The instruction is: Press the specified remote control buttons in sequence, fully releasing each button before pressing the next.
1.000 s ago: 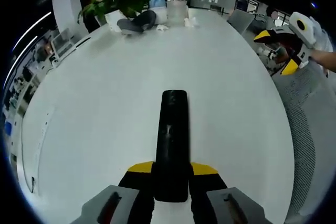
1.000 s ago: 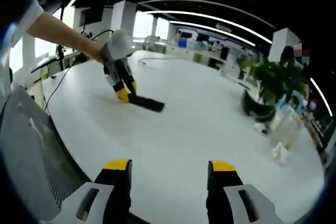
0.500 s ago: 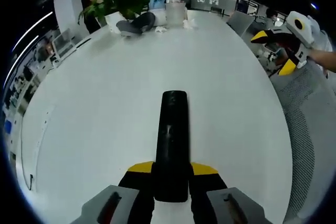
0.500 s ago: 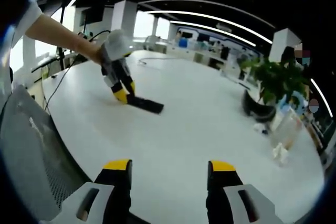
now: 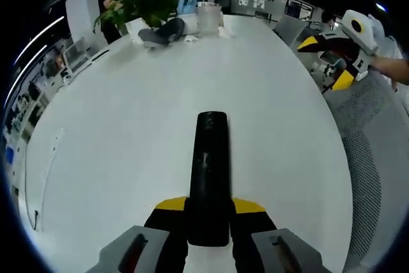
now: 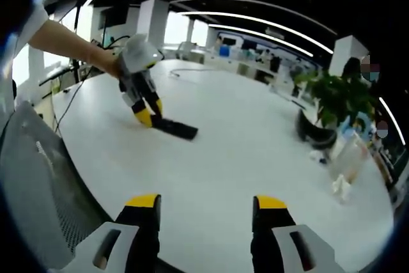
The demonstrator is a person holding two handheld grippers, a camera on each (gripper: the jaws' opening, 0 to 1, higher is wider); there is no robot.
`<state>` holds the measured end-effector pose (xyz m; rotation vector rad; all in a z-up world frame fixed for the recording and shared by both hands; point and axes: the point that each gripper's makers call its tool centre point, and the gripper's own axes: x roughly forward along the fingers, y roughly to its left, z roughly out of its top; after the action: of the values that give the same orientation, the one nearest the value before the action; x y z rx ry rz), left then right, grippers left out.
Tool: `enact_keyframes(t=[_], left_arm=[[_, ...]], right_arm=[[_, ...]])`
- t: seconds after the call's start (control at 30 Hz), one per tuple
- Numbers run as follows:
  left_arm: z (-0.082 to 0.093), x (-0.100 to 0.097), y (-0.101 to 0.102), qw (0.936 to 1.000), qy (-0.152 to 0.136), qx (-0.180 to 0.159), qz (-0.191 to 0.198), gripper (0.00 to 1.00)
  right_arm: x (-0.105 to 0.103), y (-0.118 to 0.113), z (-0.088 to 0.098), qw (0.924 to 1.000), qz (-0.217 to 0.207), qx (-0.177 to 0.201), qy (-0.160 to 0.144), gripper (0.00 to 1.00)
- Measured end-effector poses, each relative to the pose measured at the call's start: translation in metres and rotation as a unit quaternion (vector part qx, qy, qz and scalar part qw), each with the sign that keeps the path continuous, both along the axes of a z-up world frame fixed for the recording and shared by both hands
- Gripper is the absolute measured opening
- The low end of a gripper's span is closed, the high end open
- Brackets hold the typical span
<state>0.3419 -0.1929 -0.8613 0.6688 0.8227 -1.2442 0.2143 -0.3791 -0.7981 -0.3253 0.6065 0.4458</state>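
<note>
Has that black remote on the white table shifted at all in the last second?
No. In the right gripper view the remote lies at the same spot on the table, measured against the potted plant; the left gripper still clamps its end.

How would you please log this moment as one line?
left tool: shut on remote | right tool: open, empty | remote on table

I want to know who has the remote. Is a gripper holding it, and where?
Yes. The left gripper is shut on the remote at its near end. The right gripper is open, holding nothing.
</note>
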Motion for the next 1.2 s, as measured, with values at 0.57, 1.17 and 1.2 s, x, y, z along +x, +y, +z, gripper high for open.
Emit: enact_keyframes(t=[0.57, 1.17, 1.2], left_arm=[[0.0, -0.013, 0.001, 1.0, -0.003, -0.006, -0.004, 0.24], [0.001, -0.03, 0.0, 0.9999, -0.003, -0.016, -0.003, 0.24], [0.0, -0.032, 0.0, 0.9998, -0.003, -0.018, -0.004, 0.24]], right_arm=[[-0.002, 0.0, -0.001, 0.9999, -0.003, -0.01, 0.006, 0.55], [-0.002, 0.002, 0.0, 0.9999, 0.001, -0.01, 0.008, 0.55], [-0.002, 0.002, 0.0, 0.9999, 0.0, -0.01, 0.008, 0.55]])
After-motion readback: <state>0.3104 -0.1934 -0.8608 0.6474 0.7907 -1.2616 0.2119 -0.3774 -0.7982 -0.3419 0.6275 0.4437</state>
